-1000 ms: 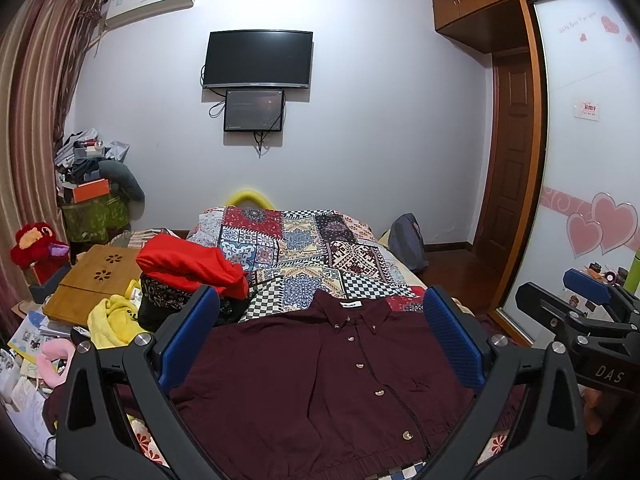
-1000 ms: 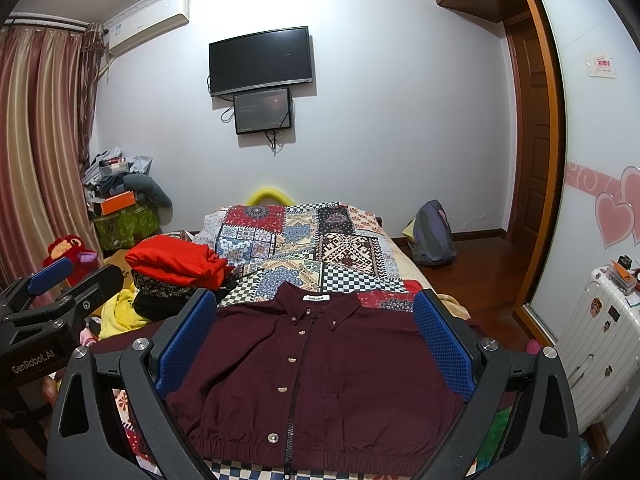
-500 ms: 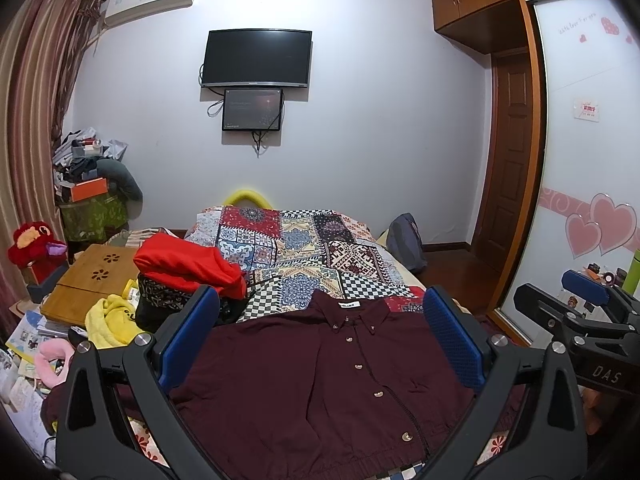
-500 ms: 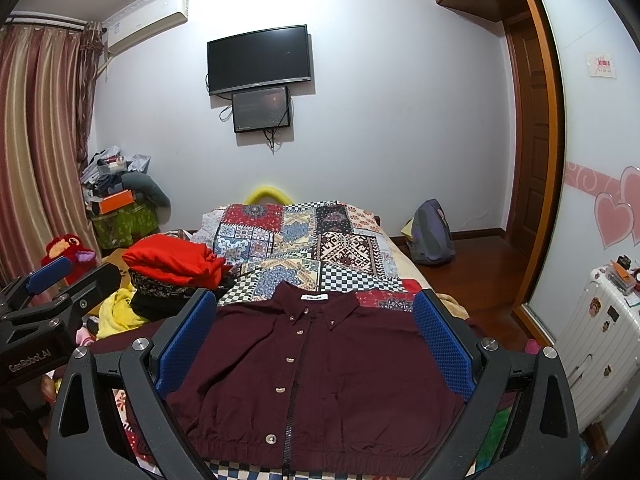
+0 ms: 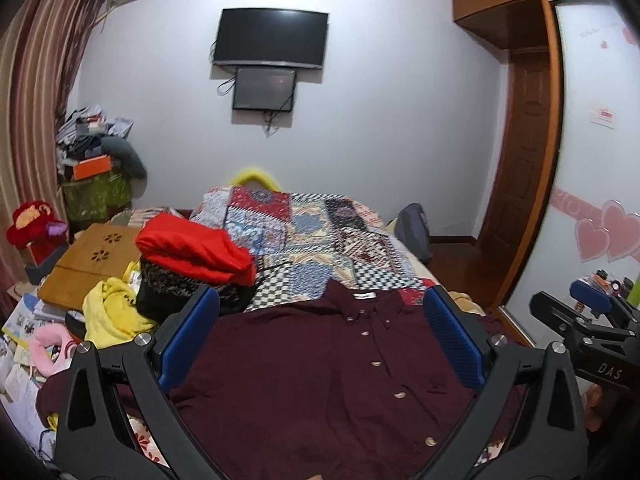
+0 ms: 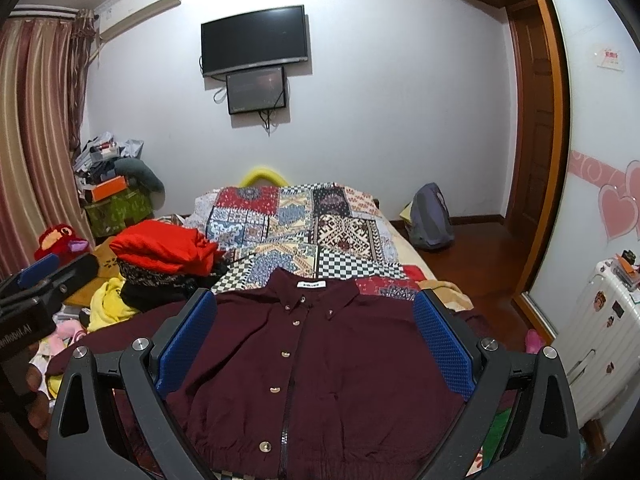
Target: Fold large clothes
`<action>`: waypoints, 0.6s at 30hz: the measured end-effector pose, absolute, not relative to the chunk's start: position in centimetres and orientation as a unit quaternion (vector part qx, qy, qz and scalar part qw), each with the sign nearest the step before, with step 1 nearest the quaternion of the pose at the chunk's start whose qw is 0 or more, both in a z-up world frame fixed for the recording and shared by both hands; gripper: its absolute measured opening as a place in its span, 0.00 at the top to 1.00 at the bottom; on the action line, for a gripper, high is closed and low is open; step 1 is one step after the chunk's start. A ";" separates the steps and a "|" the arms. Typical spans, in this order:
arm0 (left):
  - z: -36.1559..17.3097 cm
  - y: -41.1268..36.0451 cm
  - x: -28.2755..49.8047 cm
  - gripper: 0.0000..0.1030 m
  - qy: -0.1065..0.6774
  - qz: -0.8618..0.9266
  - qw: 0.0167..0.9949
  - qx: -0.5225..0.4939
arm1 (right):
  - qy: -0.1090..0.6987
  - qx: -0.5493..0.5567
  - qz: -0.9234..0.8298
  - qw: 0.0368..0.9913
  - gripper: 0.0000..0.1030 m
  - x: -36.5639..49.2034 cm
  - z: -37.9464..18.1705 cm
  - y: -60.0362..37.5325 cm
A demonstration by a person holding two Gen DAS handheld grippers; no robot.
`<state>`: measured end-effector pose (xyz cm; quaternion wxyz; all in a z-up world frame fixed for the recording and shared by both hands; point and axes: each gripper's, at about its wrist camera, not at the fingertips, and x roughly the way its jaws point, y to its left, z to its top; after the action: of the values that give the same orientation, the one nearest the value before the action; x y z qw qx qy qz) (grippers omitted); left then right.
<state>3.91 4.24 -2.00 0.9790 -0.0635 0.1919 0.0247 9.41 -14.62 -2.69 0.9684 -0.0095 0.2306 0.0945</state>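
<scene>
So I've got both my left gripper (image 5: 320,322) and right gripper (image 6: 314,320) spread wide and holding nothing, hovering over the maroon shirt (image 6: 312,364) that lies flat and buttoned across the lower middle of the frame on the patchwork bedspread (image 6: 304,232).

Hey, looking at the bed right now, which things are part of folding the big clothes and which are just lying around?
Part of the job: dark maroon button-up shirt spread flat; open left gripper; open right gripper.

Just lying about: folded red garment; crumpled yellow cloth; red plush toy; grey backpack.
</scene>
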 end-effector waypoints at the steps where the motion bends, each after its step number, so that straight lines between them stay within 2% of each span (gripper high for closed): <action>1: -2.3 5.0 4.3 0.00 0.197 0.035 0.978 -0.066 | 0.235 -0.009 0.095 0.967 0.05 9.8 -2.8 -14.6; 9: -6.0 11.5 7.4 0.01 0.261 0.103 0.953 -0.118 | 0.279 -0.005 0.100 0.955 0.05 12.5 -4.8 -14.4; 18: -12.4 24.6 6.5 0.01 0.324 0.234 0.884 -0.244 | 0.329 -0.018 0.102 0.939 0.05 16.4 -7.4 -13.4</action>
<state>6.50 24.61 -12.42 0.8835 -0.2439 0.3243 0.2338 16.39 -13.41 -7.41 0.9385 -0.0185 0.3291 0.1024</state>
